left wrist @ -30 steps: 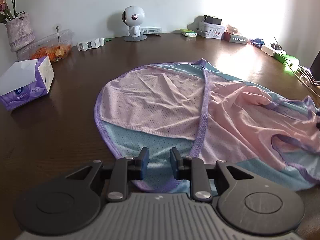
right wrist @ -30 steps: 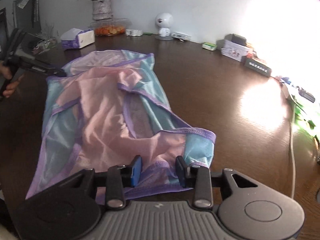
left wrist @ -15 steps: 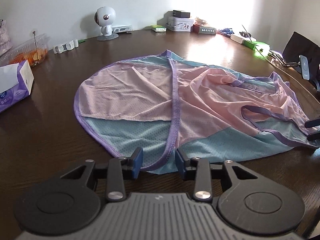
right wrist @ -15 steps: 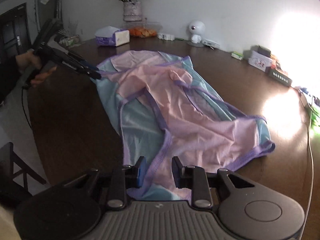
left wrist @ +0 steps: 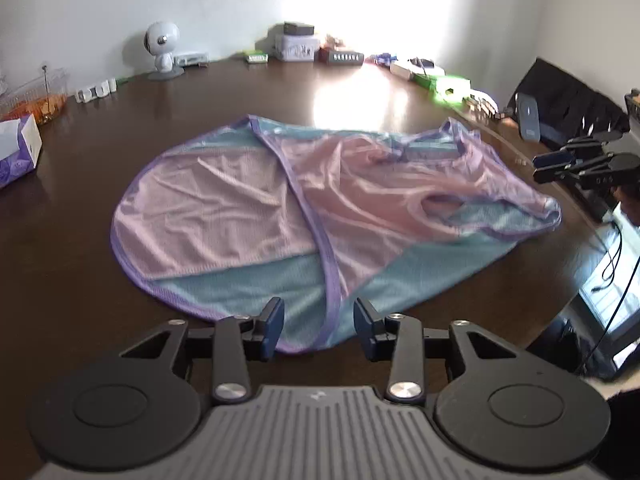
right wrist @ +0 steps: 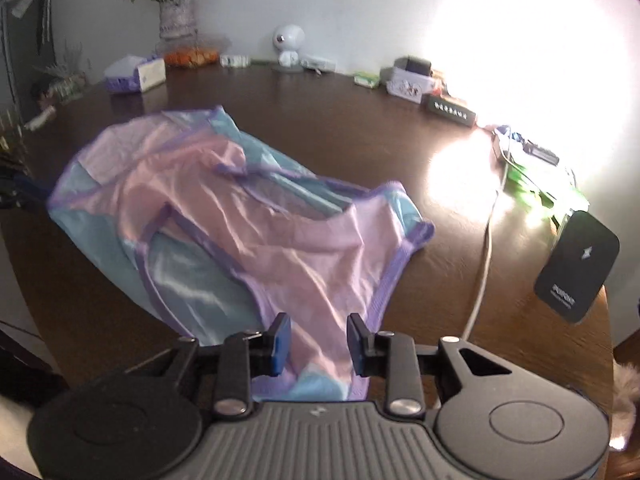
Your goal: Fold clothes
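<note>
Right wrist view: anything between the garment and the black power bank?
Only bare tabletop and a white cable lie between the garment and the black power bank, seen in the right wrist view.

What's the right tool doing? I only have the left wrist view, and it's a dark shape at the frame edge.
Observer: The right tool is open and pinches nothing. The garment shows through the gap between its fingers.
Operator: Anything beside that end of the cloth?
Observer: A white cable runs along the table to the garment's right, apart from it.
Operator: What's past my left frame edge?
Observer: A vase of flowers stands at the wall, beyond the tissue box.
</note>
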{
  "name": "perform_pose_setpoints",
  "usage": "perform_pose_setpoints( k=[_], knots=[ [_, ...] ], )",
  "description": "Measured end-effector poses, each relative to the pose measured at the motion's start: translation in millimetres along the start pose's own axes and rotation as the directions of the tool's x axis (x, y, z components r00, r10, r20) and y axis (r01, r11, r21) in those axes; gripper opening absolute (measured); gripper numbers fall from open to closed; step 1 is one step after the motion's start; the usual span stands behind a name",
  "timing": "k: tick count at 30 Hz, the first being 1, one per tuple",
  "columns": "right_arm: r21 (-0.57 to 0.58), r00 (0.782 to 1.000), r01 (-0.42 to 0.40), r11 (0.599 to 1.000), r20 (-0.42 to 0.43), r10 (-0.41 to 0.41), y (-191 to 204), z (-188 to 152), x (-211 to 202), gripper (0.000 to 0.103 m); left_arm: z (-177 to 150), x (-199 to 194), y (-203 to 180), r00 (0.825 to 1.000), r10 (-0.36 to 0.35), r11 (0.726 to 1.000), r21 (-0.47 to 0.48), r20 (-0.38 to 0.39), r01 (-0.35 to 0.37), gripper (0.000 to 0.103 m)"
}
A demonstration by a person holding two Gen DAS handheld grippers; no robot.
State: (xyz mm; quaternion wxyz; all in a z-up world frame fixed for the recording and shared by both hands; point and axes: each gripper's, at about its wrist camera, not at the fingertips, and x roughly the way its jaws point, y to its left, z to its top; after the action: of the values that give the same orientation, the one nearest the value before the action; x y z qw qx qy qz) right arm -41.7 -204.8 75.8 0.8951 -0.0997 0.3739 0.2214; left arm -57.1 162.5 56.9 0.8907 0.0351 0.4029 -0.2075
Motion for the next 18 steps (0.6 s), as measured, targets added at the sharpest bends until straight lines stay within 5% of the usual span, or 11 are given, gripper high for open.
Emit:
perform_pose_setpoints(
  k=[3, 10, 13, 18],
  knots=[
    [-0.023, 0.996, -0.078, 0.997, 0.051, 0.079, 8, 25, 20, 0.04, 14, 19, -1, 1.0, -0.005, 1.0, -0.012, 0.011, 0.005, 0.045],
    [-0.19, 0.982, -0.186, 0.964, -0.006, 0.188, 48, 60, 88, 0.04, 1, 36, 0, 0.998, -0.032, 0.999, -0.018, -0.049, 0.031, 0.04],
    [-0.181, 0.979, -0.204, 0.962, -0.015, 0.205, 50, 68, 102, 0.04, -10, 35, 4, 0.998, -0.038, 0.999, -0.038, -0.056, 0.036, 0.029],
    [-0.16, 0.975, -0.217, 0.963, -0.075, 0.208, 48, 62, 117, 0.037, -13, 28, 19, 0.998, -0.038, 0.996, -0.087, -0.058, 0.033, 0.027]
  ],
)
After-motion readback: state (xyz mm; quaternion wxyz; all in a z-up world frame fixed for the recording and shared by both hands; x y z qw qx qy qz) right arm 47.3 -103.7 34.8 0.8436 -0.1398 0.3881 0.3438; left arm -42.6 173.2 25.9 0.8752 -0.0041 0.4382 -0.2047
